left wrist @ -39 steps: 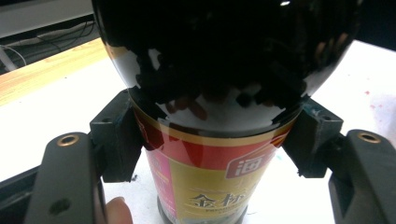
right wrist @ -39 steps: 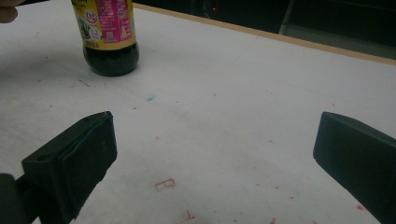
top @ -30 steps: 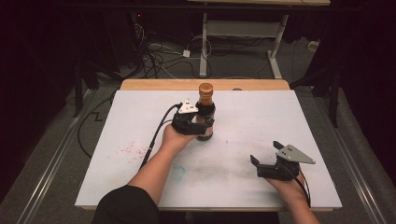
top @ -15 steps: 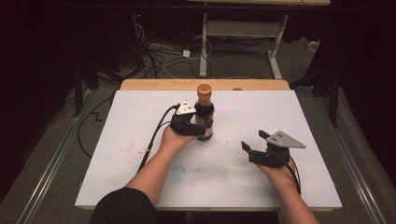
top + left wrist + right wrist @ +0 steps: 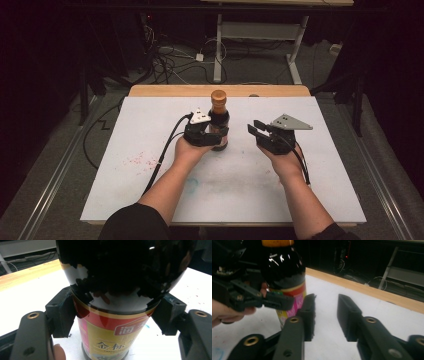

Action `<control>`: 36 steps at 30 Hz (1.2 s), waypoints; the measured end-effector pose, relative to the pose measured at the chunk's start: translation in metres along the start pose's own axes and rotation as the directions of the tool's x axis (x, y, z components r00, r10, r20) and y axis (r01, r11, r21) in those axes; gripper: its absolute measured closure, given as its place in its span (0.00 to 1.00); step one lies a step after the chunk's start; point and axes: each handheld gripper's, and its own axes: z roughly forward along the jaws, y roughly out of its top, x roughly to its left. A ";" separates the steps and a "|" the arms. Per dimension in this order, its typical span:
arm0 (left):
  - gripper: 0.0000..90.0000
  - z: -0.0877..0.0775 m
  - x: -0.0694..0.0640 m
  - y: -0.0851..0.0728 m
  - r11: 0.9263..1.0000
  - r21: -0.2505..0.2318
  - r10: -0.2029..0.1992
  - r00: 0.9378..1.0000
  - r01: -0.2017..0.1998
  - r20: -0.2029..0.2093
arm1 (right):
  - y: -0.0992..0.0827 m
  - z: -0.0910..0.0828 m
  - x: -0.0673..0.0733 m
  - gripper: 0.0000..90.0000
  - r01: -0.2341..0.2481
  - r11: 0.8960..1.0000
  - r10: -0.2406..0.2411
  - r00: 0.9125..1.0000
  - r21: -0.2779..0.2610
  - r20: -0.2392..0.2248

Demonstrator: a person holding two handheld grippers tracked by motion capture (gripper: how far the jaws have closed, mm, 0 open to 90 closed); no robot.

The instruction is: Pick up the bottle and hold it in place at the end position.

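the sauce bottle (image 5: 219, 120) stands upright on the white table (image 5: 150, 190), its long axis vertical, its orange-brown cap (image 5: 218, 96) pointing straight up and its base on the surface. it stands around the middle of the table's width, nearer the far wooden edge (image 5: 165, 90) than the near one. in the left gripper view the red and yellow label (image 5: 112, 337) reads the right way up, with dark glass above it.

the left gripper (image 5: 212, 134) comes at the bottle level from the person's side and clamps its lower body, one black pad pressed to each side of the label; its jaws have just been closing, with the bottle between them.

the right gripper (image 5: 257, 130) is just to the right of the bottle, apart from it, pointing toward it. its jaws have just been closing; a narrow gap stays between the pads with nothing in it.
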 end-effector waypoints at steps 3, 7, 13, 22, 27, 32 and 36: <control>0.31 0.000 0.000 -0.001 1.000 -0.001 0.002 1.000 -0.002 -0.005 | 0.007 0.011 0.003 0.91 0.008 1.000 -0.008 1.000 0.014 -0.005; 0.31 -0.001 0.000 -0.001 1.000 -0.002 0.006 1.000 -0.006 -0.005 | 0.012 0.017 0.007 1.00 0.019 1.000 -0.019 1.000 0.011 -0.009; 0.31 -0.001 0.000 -0.002 1.000 -0.004 0.017 1.000 -0.017 -0.004 | 0.018 0.023 0.012 1.00 0.041 0.999 -0.041 0.999 0.024 -0.007; 0.31 -0.001 0.000 -0.001 1.000 0.001 0.015 1.000 -0.015 0.001 | 0.026 0.026 0.014 1.00 0.058 0.998 -0.057 0.998 0.024 -0.013; 0.32 -0.001 0.001 -0.001 1.000 0.002 0.020 1.000 -0.020 0.010 | 0.033 0.026 0.015 1.00 0.066 0.998 -0.065 0.998 0.024 -0.023; 0.32 -0.001 0.002 -0.001 1.000 0.003 0.020 0.999 -0.020 0.028 | 0.039 0.026 0.018 1.00 0.075 0.997 -0.075 0.997 0.018 -0.029; 0.32 -0.002 0.004 -0.001 1.000 0.006 0.023 0.999 -0.023 0.043 | 0.042 0.026 0.019 1.00 0.086 0.996 -0.086 0.996 0.013 -0.028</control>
